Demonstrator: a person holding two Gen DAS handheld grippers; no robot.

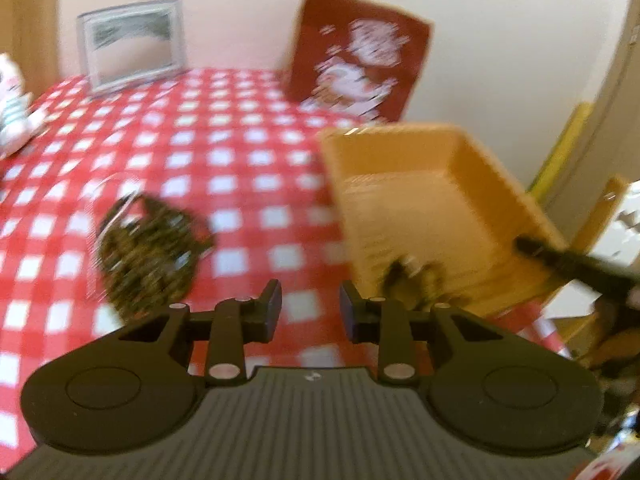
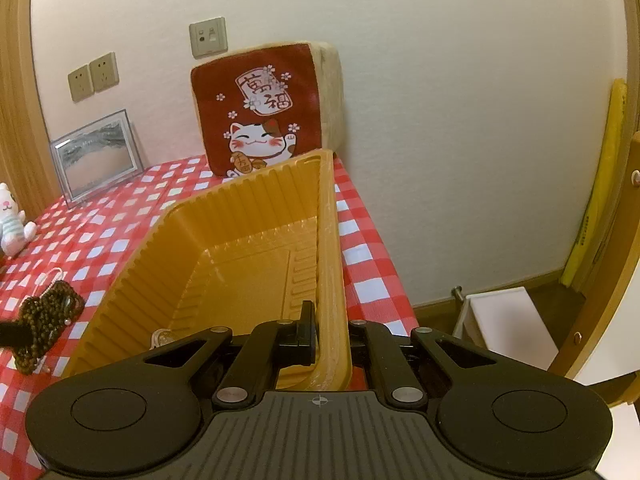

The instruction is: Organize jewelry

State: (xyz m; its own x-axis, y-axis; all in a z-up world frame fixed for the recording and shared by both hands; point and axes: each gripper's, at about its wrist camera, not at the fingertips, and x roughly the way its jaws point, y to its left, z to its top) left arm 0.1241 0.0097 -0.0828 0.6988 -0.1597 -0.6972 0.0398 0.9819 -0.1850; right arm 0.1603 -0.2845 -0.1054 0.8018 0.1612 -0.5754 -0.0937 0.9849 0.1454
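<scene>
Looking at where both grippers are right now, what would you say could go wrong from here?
1. The right gripper pinches only the thin wall of the yellow tray, which looks tilted; it may slip or flex.
2. A small piece already lies low in the tilted tray and could slide or spill.
3. The left gripper is open and empty, and its view is blurred; it may misjudge the dark bead pile.
</scene>
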